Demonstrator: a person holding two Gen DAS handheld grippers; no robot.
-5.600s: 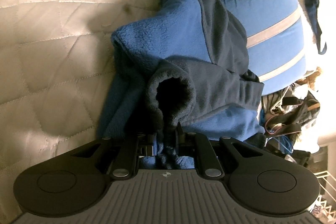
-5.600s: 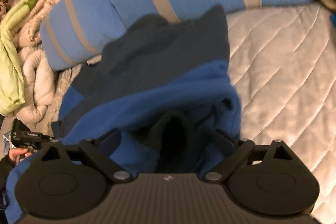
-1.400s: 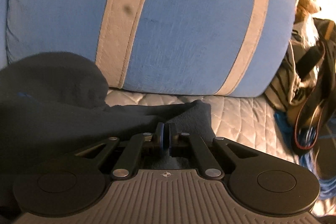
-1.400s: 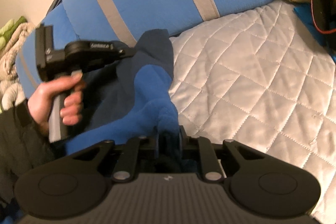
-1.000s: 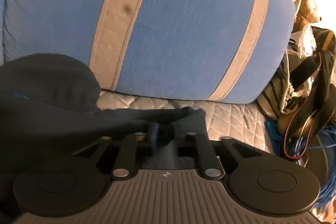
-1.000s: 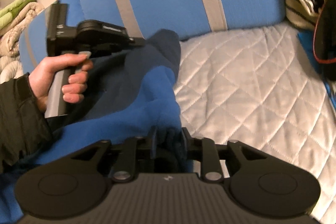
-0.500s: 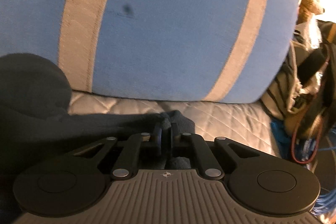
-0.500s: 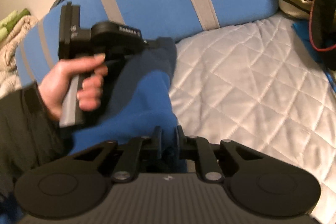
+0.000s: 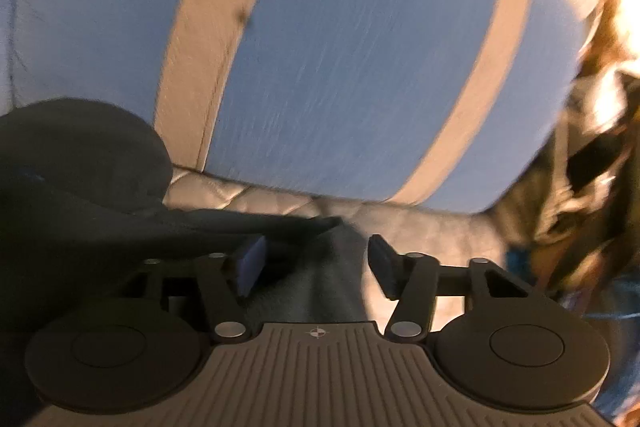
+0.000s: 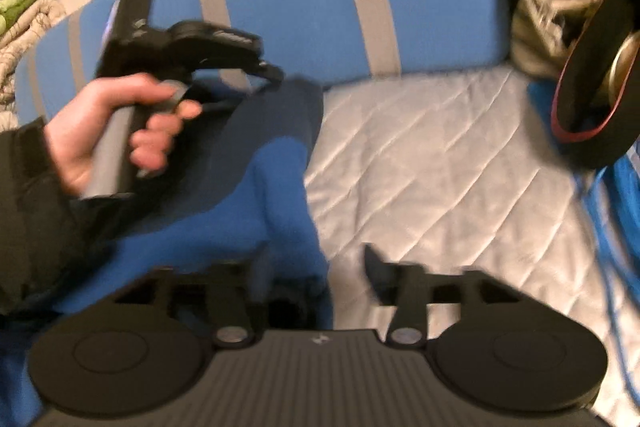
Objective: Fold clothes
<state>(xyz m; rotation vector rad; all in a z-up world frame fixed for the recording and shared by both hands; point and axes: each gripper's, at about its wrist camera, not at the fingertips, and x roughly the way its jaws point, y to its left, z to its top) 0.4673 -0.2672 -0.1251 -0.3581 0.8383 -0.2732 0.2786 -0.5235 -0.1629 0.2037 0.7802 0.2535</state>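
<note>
Two views, both blurred. Left wrist: left gripper (image 9: 314, 261) fingers (image 9: 250, 261) opening, well apart; dark fleece jacket (image 9: 100, 227) corner lies between them, not pinched, on quilted bed (image 9: 420, 223) below blue striped pillow (image 9: 340, 47). Right wrist: right gripper (image 10: 316, 277) fingers (image 10: 378, 273) opening wide, jacket's blue edge between them, unclamped. Garment stretches across the bed toward the pillow, where the person's left hand (image 10: 108, 131) holds the other gripper over it.
</note>
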